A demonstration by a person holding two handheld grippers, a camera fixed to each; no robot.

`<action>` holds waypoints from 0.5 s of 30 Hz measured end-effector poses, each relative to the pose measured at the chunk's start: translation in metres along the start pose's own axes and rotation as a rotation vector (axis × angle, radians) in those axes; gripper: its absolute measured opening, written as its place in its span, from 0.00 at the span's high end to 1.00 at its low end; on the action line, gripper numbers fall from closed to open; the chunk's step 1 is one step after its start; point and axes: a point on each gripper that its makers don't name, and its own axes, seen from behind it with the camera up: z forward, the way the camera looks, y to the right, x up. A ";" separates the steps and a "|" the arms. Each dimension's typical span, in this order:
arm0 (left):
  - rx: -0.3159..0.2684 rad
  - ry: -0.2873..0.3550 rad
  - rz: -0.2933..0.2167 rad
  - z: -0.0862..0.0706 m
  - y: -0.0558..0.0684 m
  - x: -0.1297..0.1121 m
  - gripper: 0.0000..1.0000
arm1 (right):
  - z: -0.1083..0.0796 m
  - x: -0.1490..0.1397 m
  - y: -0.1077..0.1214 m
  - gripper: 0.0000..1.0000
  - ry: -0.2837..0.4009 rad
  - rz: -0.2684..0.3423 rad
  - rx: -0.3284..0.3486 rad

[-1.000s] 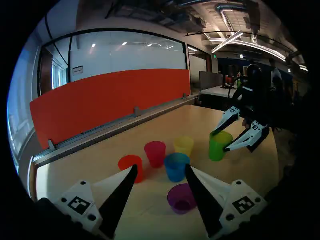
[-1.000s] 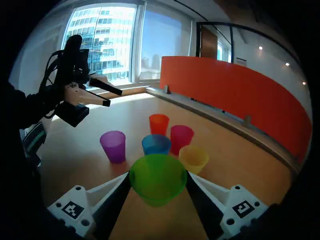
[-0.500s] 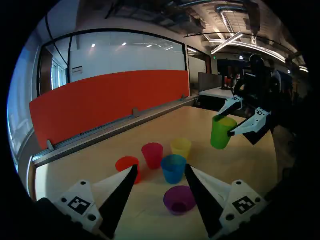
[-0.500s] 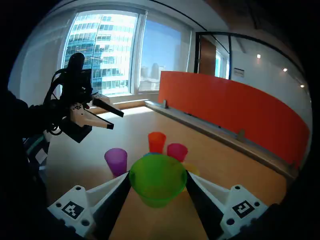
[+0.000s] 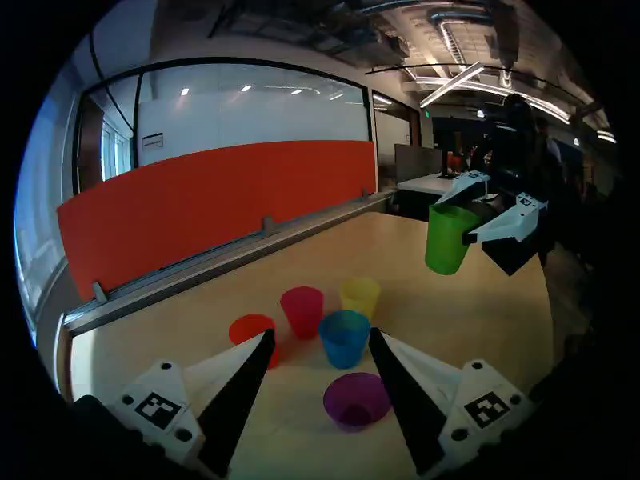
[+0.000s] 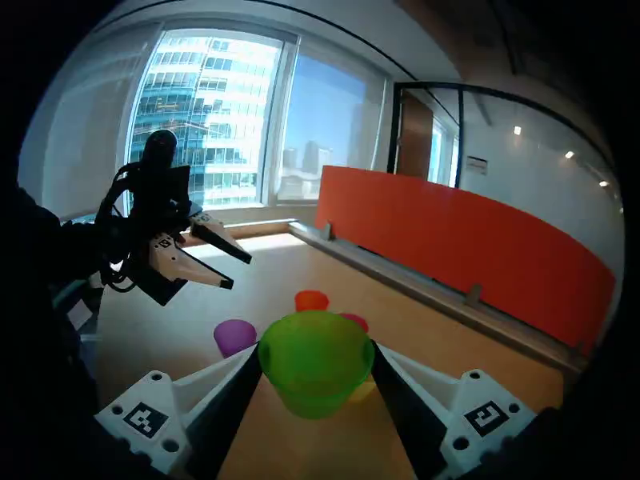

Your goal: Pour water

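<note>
The green cup [image 6: 316,360] sits upright, pinched between both fingers of the right hand-held gripper [image 6: 315,354], up in the air well above the counter [image 5: 480,320]. The left hand-held gripper [image 5: 321,333] hangs wide and empty near the blue cup [image 5: 344,338] and purple cup [image 5: 356,400].

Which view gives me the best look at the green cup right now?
The right gripper view: the green cup sits close up between the fingers of the right gripper, both pressing its sides, with its rim in plain sight. The left gripper view shows it farther off and smaller, side-on, upright, held above the table.
</note>
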 end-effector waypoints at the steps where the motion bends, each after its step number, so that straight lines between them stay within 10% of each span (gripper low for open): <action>1: 0.000 -0.001 0.000 0.000 0.000 0.000 0.13 | -0.001 0.002 0.000 0.06 0.005 0.000 -0.002; 15: -0.012 -0.025 0.009 0.005 0.004 -0.004 0.13 | -0.008 0.024 0.002 0.06 0.061 0.010 -0.002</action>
